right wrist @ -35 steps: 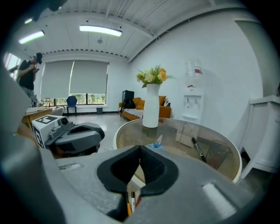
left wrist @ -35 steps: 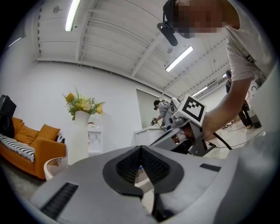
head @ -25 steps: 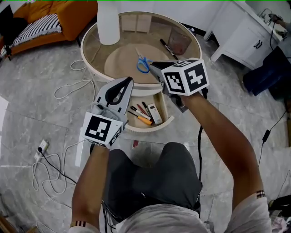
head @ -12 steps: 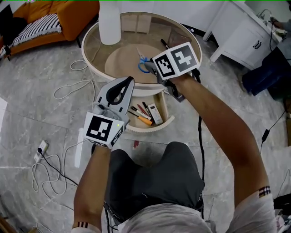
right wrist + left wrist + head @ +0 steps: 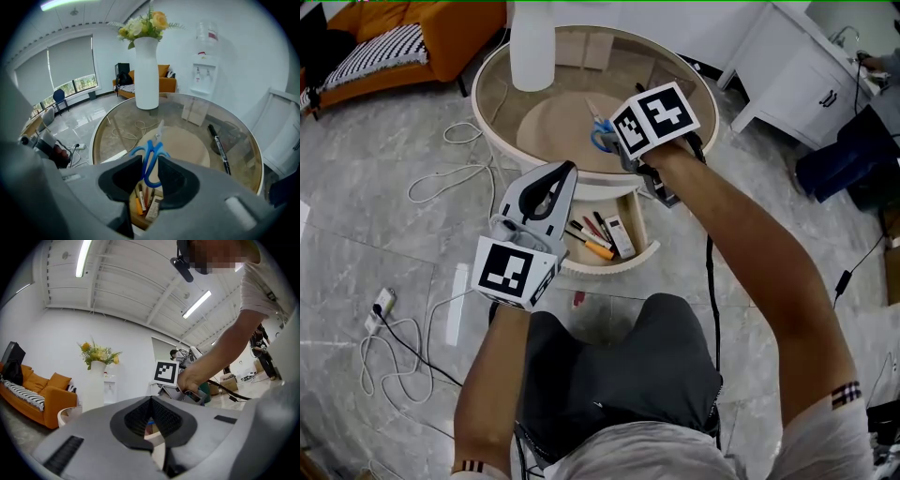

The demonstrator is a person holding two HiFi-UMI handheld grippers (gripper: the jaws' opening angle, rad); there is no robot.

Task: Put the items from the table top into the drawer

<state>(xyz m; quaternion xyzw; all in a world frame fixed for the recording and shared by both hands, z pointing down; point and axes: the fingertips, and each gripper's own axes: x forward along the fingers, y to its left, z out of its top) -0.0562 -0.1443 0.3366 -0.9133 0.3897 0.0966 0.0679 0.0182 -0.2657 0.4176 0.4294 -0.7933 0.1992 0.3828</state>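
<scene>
Hovering toward 6 o'clock on the round glass-topped table (image 5: 243, 154), the right gripper (image 5: 150, 169) has just been opening its jaws, now spread with the blue-handled steel scissors (image 5: 149, 154) between them, not pinching, so closing off-centre could skid them across the slick glass.

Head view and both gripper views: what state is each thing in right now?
drawer: open, pens and a small box inside
scissors: blades closed, flat on the glass top
black marker: lying on the glass top
vase: upright
left gripper: shut, empty
right gripper: open, jaws have just been opening, scissors handles between them, ungripped
</scene>
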